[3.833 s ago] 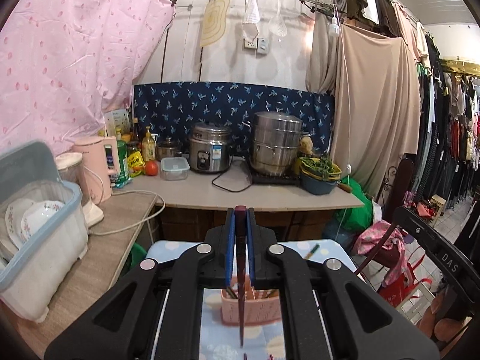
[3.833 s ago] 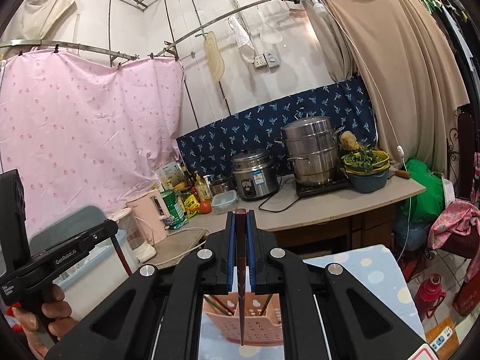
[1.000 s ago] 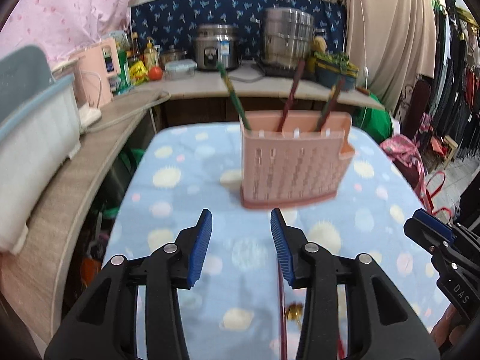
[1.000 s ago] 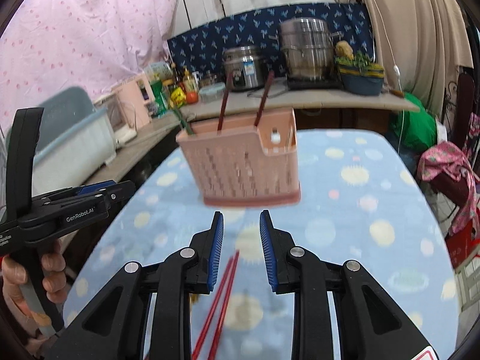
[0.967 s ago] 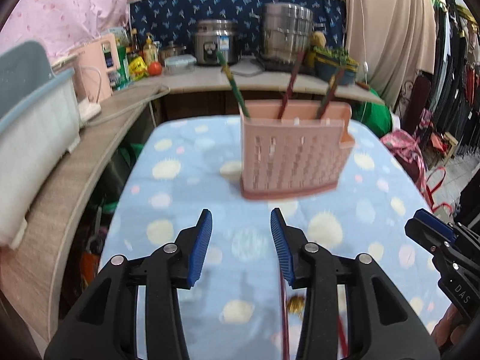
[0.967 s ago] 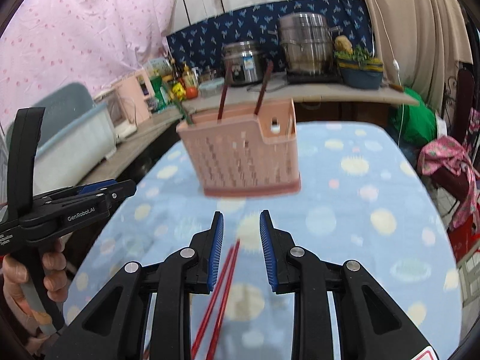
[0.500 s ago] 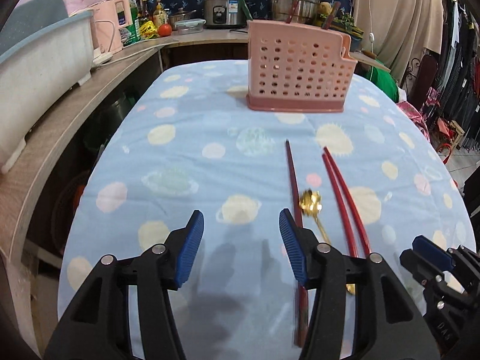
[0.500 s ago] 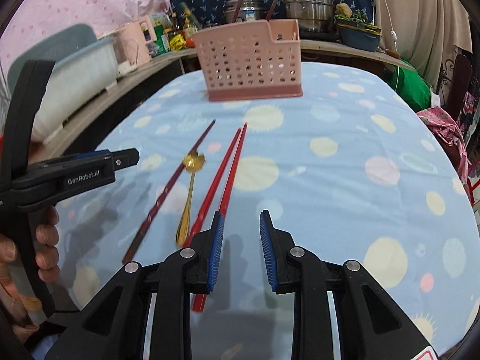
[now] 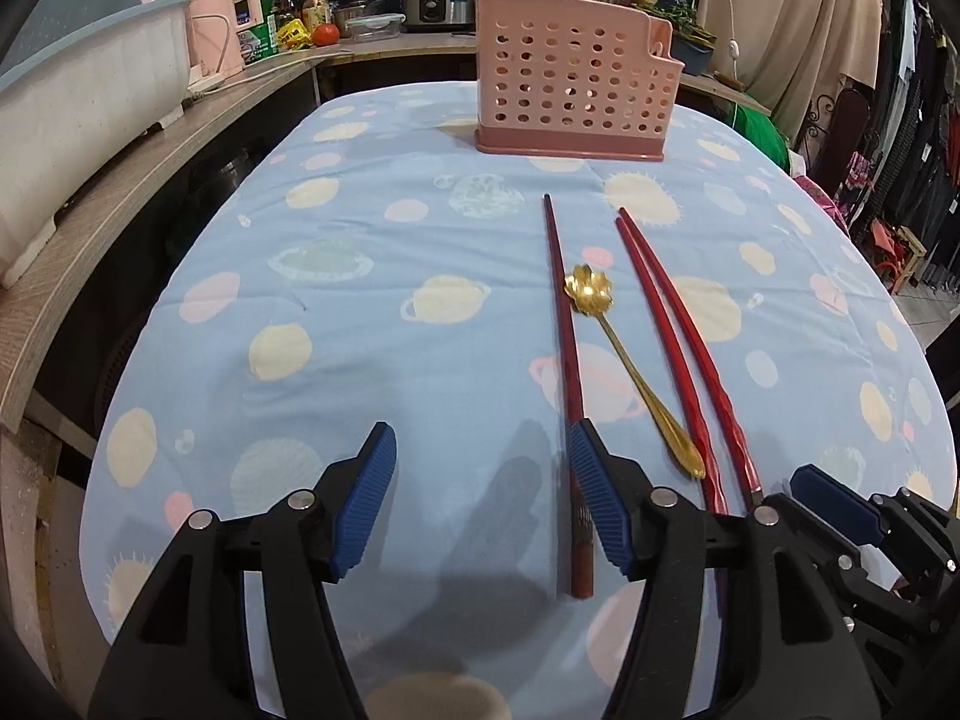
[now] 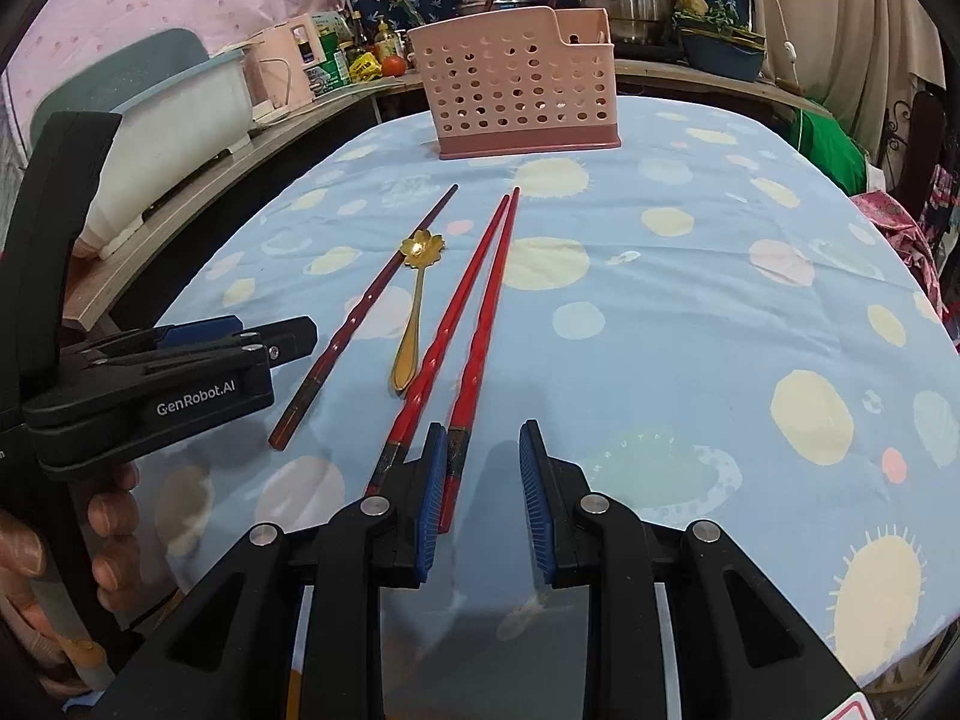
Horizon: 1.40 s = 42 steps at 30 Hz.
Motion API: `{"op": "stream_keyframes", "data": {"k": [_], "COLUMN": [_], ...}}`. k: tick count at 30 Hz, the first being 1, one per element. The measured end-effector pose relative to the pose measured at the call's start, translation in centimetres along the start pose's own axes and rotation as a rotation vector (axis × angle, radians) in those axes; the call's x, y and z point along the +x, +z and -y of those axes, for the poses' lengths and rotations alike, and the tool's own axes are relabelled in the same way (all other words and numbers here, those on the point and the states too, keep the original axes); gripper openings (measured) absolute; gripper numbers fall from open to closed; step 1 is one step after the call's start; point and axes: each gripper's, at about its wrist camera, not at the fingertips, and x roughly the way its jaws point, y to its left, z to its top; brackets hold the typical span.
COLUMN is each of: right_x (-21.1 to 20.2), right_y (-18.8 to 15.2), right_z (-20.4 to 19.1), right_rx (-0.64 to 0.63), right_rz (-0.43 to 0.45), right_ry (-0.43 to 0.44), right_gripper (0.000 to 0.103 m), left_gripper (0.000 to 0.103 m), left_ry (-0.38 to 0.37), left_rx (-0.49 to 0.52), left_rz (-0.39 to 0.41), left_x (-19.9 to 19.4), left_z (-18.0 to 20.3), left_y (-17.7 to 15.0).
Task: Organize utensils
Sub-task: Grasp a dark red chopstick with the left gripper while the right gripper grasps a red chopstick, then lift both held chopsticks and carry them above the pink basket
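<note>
1. Utensils lie on the surface (image 9: 336,312) (blue cloth with pale spots): a dark chopstick (image 9: 563,336), a gold spoon (image 9: 624,348) with a flower-shaped bowl, and two red chopsticks (image 10: 474,324) side by side. All lie lengthwise towards the pink holder (image 9: 570,78), which stands well apart at the far end.
2. The near ends of the dark chopstick and the red pair are partly hidden behind the tongs; what stands inside the holder is hard to make out through its holes.
3. The cloth left of the dark chopstick and right of the red pair is bare; the surface edge curves close on both sides.
4. The left tongs (image 9: 480,504) are spread, having just been opening, nothing between them. The right tongs (image 10: 483,492) stand narrowly apart, pinching nothing.
</note>
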Motion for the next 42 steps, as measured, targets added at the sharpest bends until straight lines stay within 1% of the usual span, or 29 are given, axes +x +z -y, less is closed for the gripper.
{"op": "stream_keyframes", "data": {"k": [4, 7, 17, 23, 25, 27, 28, 30, 31, 33, 35, 42], "right_x": [0.2, 0.2, 0.2, 0.2, 0.2, 0.1, 0.1, 0.1, 0.1, 0.1, 0.2, 0.0], "right_y": [-0.3, -0.5, -0.6, -0.7, -0.7, -0.8, -0.8, -0.8, -0.8, -0.8, -0.7, -0.5], "right_z": [-0.3, -0.4, -0.5, -0.4, -0.4, -0.4, -0.3, -0.2, -0.2, -0.1, 0.1, 0.6], "right_rx": [-0.008, -0.012, -0.013, -0.012, -0.012, -0.01, -0.008, -0.007, -0.008, -0.004, -0.002, 0.013], "right_rz": [-0.009, -0.005, 0.006, 0.01, 0.012, 0.013, 0.013, 0.013, 0.013, 0.013, 0.012, 0.011], "right_ry": [0.003, 0.0, -0.009, -0.012, -0.014, -0.016, -0.017, -0.018, -0.018, -0.017, -0.017, -0.016], "right_gripper": [0.025, 0.025, 0.023, 0.021, 0.02, 0.018, 0.017, 0.016, 0.014, 0.012, 0.009, 0.008], "left_gripper": [0.058, 0.058, 0.058, 0.057, 0.051, 0.04, 0.036, 0.025, 0.022, 0.012, 0.008, 0.007], "left_ry": [-0.006, -0.008, -0.017, -0.012, -0.011, -0.021, -0.026, -0.032, -0.036, -0.04, -0.046, -0.065], "left_rx": [0.01, 0.015, 0.032, 0.043, 0.046, 0.05, 0.049, 0.046, 0.044, 0.04, 0.035, 0.004], "left_rz": [-0.014, -0.01, -0.026, -0.019, -0.016, -0.016, -0.017, -0.018, -0.019, -0.022, -0.026, -0.041], "left_x": [0.0, -0.1, 0.1, 0.1, 0.0, -0.1, -0.2, -0.2, -0.2, -0.2, -0.2, -0.3], "left_z": [0.3, 0.5, 1.1, 1.4, 1.4, 1.4, 1.3, 1.2, 1.1, 1.0, 0.9, 0.4], "left_y": [-0.8, -1.3, -1.8, -2.0, -2.1, -2.1, -2.0, -2.0, -1.9, -1.9, -1.8, -1.4]}}
